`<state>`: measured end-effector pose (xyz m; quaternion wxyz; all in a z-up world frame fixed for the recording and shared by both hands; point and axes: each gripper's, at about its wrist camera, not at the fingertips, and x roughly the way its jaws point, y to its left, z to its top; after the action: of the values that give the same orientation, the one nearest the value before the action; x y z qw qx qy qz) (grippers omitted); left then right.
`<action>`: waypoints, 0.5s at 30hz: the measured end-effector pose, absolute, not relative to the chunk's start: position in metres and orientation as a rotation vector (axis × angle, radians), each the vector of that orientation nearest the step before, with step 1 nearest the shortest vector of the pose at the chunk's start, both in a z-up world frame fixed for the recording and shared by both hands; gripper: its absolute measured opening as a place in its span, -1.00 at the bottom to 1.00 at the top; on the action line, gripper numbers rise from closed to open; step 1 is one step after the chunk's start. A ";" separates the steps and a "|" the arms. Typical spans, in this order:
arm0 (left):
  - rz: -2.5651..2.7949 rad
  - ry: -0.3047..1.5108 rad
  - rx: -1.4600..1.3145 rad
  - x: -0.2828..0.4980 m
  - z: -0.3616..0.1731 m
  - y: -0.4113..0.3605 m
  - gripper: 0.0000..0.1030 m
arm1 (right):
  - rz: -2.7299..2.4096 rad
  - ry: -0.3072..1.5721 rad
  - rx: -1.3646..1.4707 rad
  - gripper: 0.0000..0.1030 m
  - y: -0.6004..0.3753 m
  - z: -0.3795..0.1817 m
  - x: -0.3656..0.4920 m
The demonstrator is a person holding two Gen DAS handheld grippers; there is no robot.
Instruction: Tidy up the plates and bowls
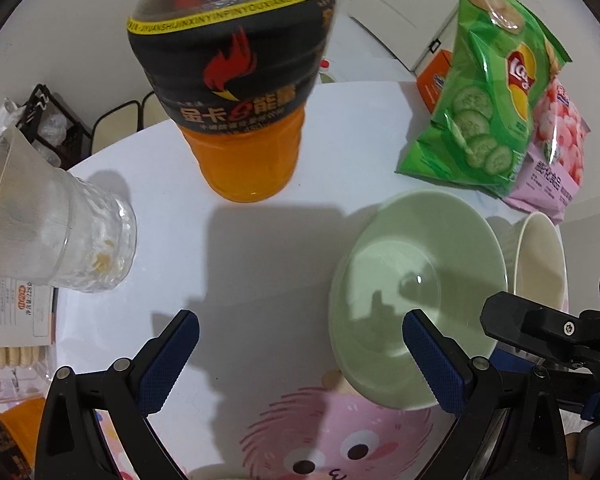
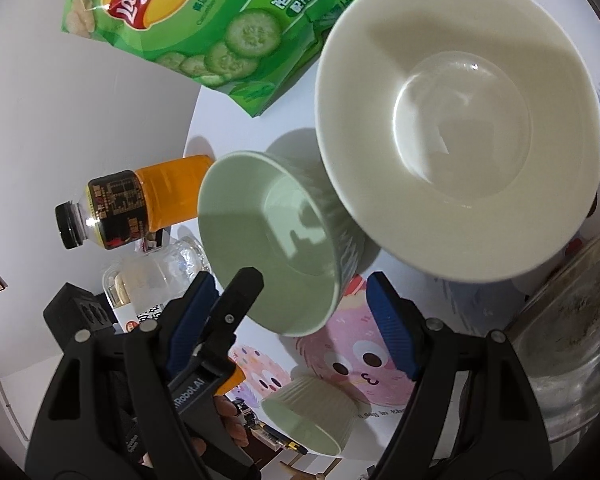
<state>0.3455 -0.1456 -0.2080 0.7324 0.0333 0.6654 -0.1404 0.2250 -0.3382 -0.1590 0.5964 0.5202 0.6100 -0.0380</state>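
A pale green bowl (image 1: 416,280) stands upright on the white table, beside a cream bowl (image 1: 540,256) to its right. My left gripper (image 1: 300,348) is open and empty; its right finger is in front of the green bowl's near rim. In the right wrist view the green bowl (image 2: 272,240) and the large cream bowl (image 2: 460,128) stand side by side, and a small ribbed green cup (image 2: 312,412) is lower in that view. My right gripper (image 2: 288,320) is open, and the green bowl's near rim lies between its fingers. A pink cartoon plate (image 1: 340,440) lies under the left gripper.
An orange drink bottle (image 1: 236,92) stands at the back of the table. A glass jar (image 1: 60,232) with a cracker box is at the left. A green chip bag (image 1: 488,92) and a pink snack bag (image 1: 556,152) lean at the back right. A glass container (image 2: 572,360) is at the right.
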 end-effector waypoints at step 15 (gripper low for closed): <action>-0.327 1.471 0.074 0.354 -0.217 -0.148 0.79 | -0.145 1.465 1.138 -0.01 -0.329 -0.164 0.235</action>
<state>0.3545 -0.1479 -0.2166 0.7287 0.0337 0.6677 -0.1484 0.2346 -0.3291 -0.1641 0.5976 0.4902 0.6314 -0.0625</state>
